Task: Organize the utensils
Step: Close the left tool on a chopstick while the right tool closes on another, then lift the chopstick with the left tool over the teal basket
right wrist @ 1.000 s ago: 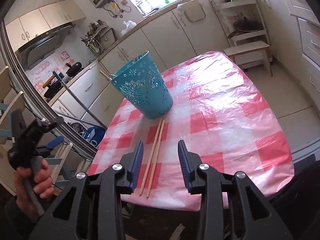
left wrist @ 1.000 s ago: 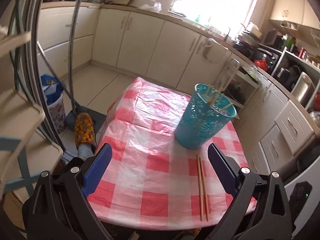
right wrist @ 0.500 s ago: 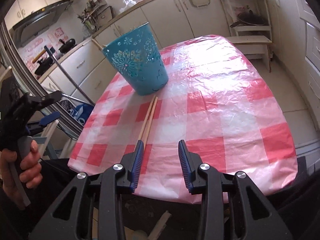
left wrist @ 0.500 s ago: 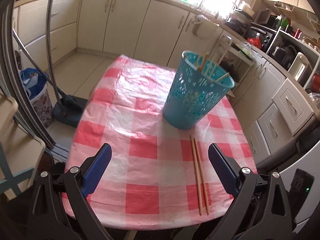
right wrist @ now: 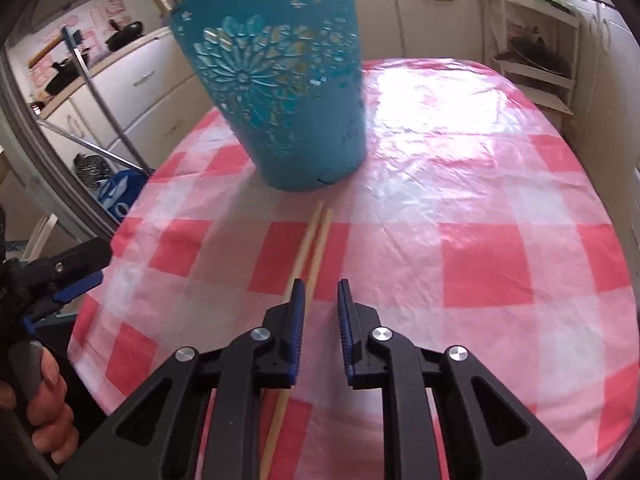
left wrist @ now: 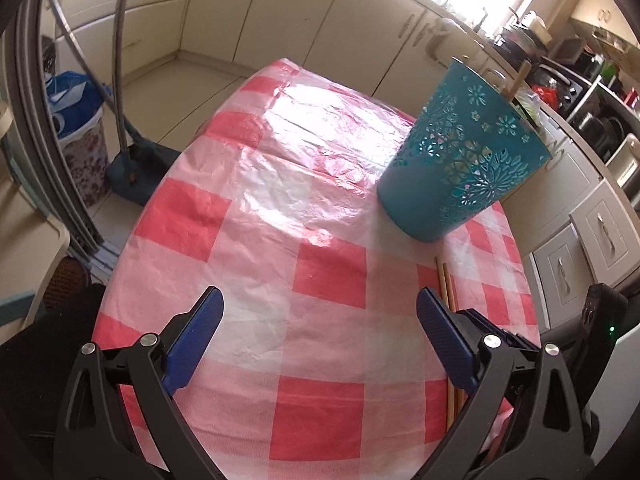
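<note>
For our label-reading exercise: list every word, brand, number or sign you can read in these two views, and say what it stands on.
No text can be read in either view.
Pink wall posters behind the stove: print too blurred to read.
Blue bag on the floor: white marks, not readable.
Teal basket: cut-out flowers only, no lettering.
Chopsticks and checked tablecloth: no markings.

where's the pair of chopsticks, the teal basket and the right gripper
pair of chopsticks [right wrist: 313, 240], right wrist view, on the shafts ahead of the gripper
teal basket [right wrist: 280, 80], right wrist view, on its patterned side wall
right gripper [right wrist: 321, 300], right wrist view, midway between its fingertips
</note>
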`<state>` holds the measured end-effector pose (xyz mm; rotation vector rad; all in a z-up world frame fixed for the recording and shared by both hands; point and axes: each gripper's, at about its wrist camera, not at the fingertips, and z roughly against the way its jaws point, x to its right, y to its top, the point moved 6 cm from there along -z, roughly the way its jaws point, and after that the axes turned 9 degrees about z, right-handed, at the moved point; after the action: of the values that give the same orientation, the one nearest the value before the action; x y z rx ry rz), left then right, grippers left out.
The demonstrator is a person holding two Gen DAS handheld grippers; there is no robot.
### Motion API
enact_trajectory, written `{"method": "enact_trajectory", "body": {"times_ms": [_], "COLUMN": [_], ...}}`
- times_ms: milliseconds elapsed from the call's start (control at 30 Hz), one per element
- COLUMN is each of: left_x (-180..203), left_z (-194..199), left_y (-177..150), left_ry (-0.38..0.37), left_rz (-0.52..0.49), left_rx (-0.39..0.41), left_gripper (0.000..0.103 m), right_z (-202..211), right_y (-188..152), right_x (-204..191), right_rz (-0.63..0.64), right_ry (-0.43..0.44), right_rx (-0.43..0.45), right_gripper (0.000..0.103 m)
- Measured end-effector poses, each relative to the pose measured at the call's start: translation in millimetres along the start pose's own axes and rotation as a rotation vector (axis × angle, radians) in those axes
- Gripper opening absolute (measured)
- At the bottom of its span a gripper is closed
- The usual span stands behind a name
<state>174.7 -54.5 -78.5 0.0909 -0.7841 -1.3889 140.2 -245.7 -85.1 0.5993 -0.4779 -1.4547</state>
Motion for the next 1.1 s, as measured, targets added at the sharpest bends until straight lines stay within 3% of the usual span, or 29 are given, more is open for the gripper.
{"method": "enact_trajectory", "body": {"times_ms": [133,267,567,633,700,833,900,967,1100], "left_x": [19.3,34.4,103.1,115.0,124.6,134.8,135.6,134.1,128.0], "left_z": [-9.8,-21.5,-60.6,-70.8,-80.8,-86.3,-85.5,-84.7,-81.1], "left_y": [-3.5,-9.1,-28.9,-34.5,-41.3,-45.5,-45.8,-45.0,-44.5], "left_ry": [0.000,0.008,0.128,0.164,0.180,0.144,0.123,0.111,0.101], "left_rz": [-0.067,-0.087,-0.287,-0.340,-0.392,-0.438,-0.444,-0.437,-0.420], "left_rx": [-0.018,-0.035,-0.050,-0.048,-0.056,-0.041,-0.046,-0.057,-0.059], "left_gripper": [0.093,0.093,0.091,0.085,0.065,0.039,0.012,0.007,0.006], "right_z": [-2.5,-1.3,20.4,20.9,21.2,20.0,19.5,20.4,22.9], "right_y": [3.2,4.6,-1.6,0.0,0.6,-1.3,-3.0,-2.3,1.8], "right_x": [-3.0,15.8,63.6,67.3,72.6,78.1,79.6,77.9,67.7], "right_rz": [0.097,0.105,-0.093,-0.115,-0.141,-0.171,-0.173,-0.163,-0.109], "right_ry": [-0.010,0.030,0.096,0.101,0.106,0.117,0.124,0.124,0.111], "right_rx": [-0.042,-0.093,-0.017,-0.009,-0.007,-0.015,-0.016,-0.010,0.001], "right_gripper": [0.009,0.006,0.005,0.005,0.005,0.005,0.005,0.005,0.005]}}
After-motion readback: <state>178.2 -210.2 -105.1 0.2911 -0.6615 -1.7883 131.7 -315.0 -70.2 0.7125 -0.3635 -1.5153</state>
